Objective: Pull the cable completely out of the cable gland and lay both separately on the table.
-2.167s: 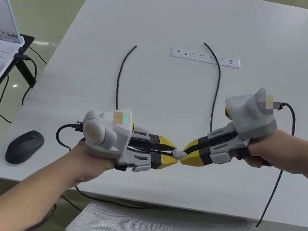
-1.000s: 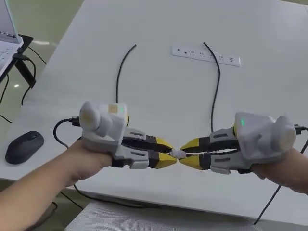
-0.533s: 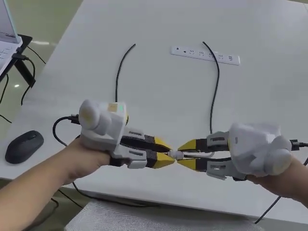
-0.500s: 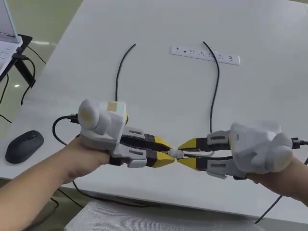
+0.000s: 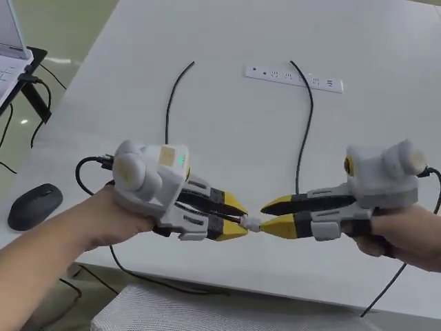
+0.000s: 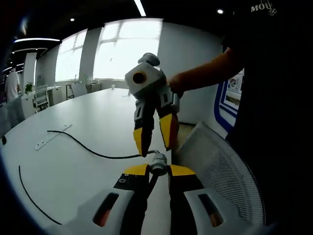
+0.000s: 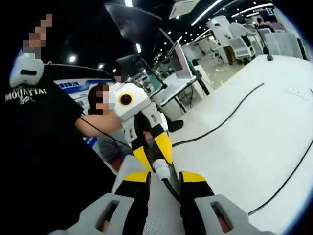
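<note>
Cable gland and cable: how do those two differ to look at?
The cable gland is small, pale and stubby; the cable is black, thin and long. The cable gland is pinched in the jaws of the left gripper, above the table; the cable trails off across it in loose curves. Shared: they are not yet apart, the cable running out of the cable gland.

Left hand-held gripper (image 5: 242, 218) and right hand-held gripper (image 5: 265, 216) meet tip-to-tip, jaws pinched.
</note>
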Demonstrator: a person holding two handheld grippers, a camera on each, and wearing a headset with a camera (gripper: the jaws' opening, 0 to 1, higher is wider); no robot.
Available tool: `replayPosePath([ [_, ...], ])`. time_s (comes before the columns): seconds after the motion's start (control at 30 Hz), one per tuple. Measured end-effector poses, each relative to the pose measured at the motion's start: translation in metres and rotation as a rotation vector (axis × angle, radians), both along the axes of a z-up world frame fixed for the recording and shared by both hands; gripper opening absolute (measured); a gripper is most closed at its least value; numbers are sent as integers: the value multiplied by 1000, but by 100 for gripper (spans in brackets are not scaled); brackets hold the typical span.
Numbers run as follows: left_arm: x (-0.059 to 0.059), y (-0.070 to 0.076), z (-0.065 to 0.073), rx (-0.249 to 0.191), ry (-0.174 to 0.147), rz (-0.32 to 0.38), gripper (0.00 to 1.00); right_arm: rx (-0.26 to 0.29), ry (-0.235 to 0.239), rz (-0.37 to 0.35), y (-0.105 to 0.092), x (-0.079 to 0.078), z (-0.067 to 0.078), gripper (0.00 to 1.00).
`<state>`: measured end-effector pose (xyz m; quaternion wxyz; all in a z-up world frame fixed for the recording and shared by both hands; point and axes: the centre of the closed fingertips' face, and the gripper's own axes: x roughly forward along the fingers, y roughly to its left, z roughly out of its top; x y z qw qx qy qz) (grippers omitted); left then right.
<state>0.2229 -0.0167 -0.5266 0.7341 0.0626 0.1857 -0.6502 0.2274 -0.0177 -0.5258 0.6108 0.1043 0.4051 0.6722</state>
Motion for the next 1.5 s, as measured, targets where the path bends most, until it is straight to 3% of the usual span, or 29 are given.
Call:
replayPosePath([
  [0.03,-1,-1,1,0,-4,-3,16,-1,31,2,1,-1,-1,20],
  [0.1,-2,-2,2,-1,-6,-12,16,5,29,1,2,1,-4,20],
  [0.13,-3,-2,3,-2,-10,-17,16,18,70,6,4,-3,-2,21],
  [0.23,-4,-2,5,-4,-16,-22,16,20,125,40,6,-12,-1,20],
  [0.3,-4,-2,6,-7,-20,-24,16,17,124,35,8,-12,-4,20],
  [0.37,-4,-2,6,-11,-16,-25,16,32,153,32,10,-13,-1,19],
  [0.57,-5,-6,7,-8,-12,-30,16,47,141,59,13,-19,2,9],
  [0.67,-3,-6,6,-9,0,-23,16,46,104,55,13,-16,0,9],
  [0.73,-2,-5,6,-19,27,-12,16,49,63,54,14,-16,1,8],
  [0.8,-1,-4,5,-19,32,-2,16,42,-60,62,15,-13,0,8],
  [0.83,1,-2,3,-20,45,4,16,40,-153,76,16,-13,0,8],
  [0.87,1,-2,3,-20,52,6,16,37,-193,85,16,-13,-1,8],
  [0.9,2,-1,2,-23,68,15,16,27,-300,103,16,-13,-1,8],
  [0.93,3,0,1,-27,80,24,16,19,-362,106,17,-13,0,7],
  [1.03,1,3,-2,-28,105,30,16,-36,-613,160,16,-15,-6,7],
  [1.13,-1,3,-5,-26,124,34,15,-101,-788,211,16,-19,-11,7],
  [1.17,-3,4,-6,-26,143,35,15,-112,-827,224,16,-20,-12,7],
  [1.27,-3,4,-8,-29,162,50,15,-153,-931,246,15,-19,-14,7],
  [1.5,0,4,-5,-45,156,71,15,-165,-955,227,13,-14,-12,8],
])
